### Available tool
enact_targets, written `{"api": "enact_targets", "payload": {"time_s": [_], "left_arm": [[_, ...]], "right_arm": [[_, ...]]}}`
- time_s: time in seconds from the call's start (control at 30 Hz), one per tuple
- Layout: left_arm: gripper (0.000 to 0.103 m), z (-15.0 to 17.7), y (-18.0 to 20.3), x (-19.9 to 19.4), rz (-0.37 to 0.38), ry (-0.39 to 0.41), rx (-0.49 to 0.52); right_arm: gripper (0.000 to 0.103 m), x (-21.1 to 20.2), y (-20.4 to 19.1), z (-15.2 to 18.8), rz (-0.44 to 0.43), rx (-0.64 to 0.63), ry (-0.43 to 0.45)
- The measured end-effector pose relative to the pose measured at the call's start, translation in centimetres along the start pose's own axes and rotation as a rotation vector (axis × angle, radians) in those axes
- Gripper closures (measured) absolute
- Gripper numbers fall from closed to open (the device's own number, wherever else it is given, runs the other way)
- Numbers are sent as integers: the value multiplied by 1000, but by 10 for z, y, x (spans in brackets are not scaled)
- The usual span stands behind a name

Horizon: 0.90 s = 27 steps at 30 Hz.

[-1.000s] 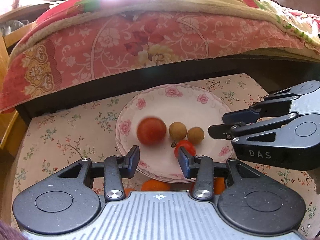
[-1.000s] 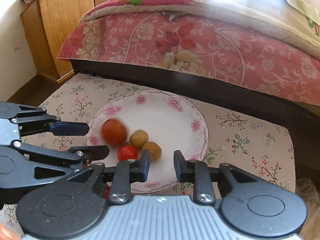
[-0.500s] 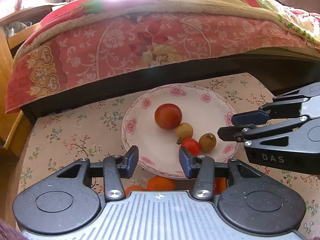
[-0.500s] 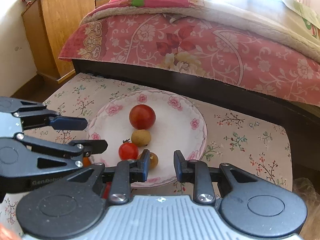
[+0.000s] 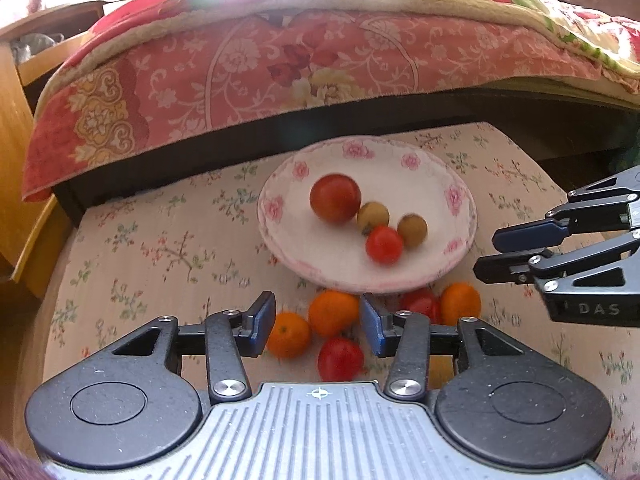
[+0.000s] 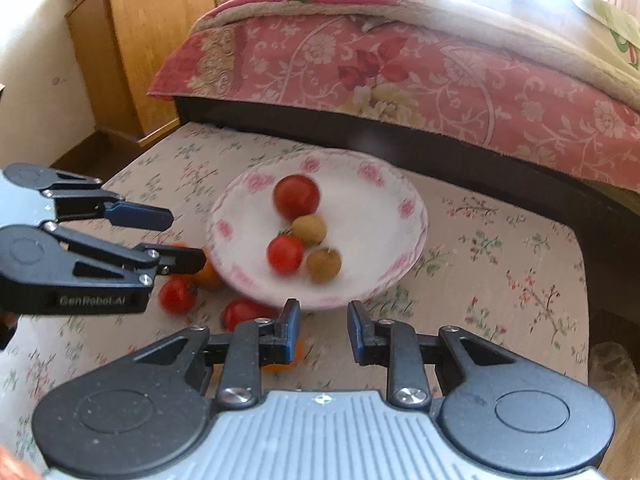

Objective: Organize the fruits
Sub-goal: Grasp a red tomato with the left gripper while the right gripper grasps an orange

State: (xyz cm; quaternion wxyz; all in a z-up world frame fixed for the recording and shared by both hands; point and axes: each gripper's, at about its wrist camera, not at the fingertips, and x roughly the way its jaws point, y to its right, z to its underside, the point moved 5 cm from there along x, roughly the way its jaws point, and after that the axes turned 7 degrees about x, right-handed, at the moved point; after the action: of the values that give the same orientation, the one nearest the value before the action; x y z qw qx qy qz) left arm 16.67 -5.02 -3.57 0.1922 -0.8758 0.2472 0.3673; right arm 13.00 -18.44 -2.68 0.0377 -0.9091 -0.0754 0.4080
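The scene is being viewed from two wrist cameras, each looking forward and downward along its own fingers. The floral plate (image 5: 276, 208) is being seen nearby in both, with the bed (image 5: 280, 56) behind. Each view is being entered from the side by the other gripper: right gripper (image 5: 490, 256), left gripper (image 6: 186, 236).

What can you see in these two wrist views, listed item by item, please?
plate: one, white with pink flowers, on the tablecloth
large tomato: one, red, on the plate
small tomato: one, red, on the plate
longans: two, brown, on the plate
oranges: three, orange, on the cloth before the plate
loose tomatoes: two, red, among the oranges
tablecloth: one, cream floral
quilt: one, pink floral, on the bed behind
cabinet: one, wooden, beside the bed
left hand-held gripper: black, open, empty
right hand-held gripper: black, shut, empty
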Motion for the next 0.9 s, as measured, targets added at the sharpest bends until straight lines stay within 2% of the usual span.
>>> {"api": "enact_targets", "payload": {"time_s": [0.33, 0.57, 0.9], "left_arm": [[45, 23, 3, -10, 40, -19, 44], [44, 33, 5, -5, 70, -38, 61], [46, 32, 5, 11, 98, -46, 9]], "right_arm": [[71, 4, -10, 21, -54, -33, -50], [66, 15, -16, 21, -82, -50, -60], [65, 27, -22, 18, -87, -54, -79]]}}
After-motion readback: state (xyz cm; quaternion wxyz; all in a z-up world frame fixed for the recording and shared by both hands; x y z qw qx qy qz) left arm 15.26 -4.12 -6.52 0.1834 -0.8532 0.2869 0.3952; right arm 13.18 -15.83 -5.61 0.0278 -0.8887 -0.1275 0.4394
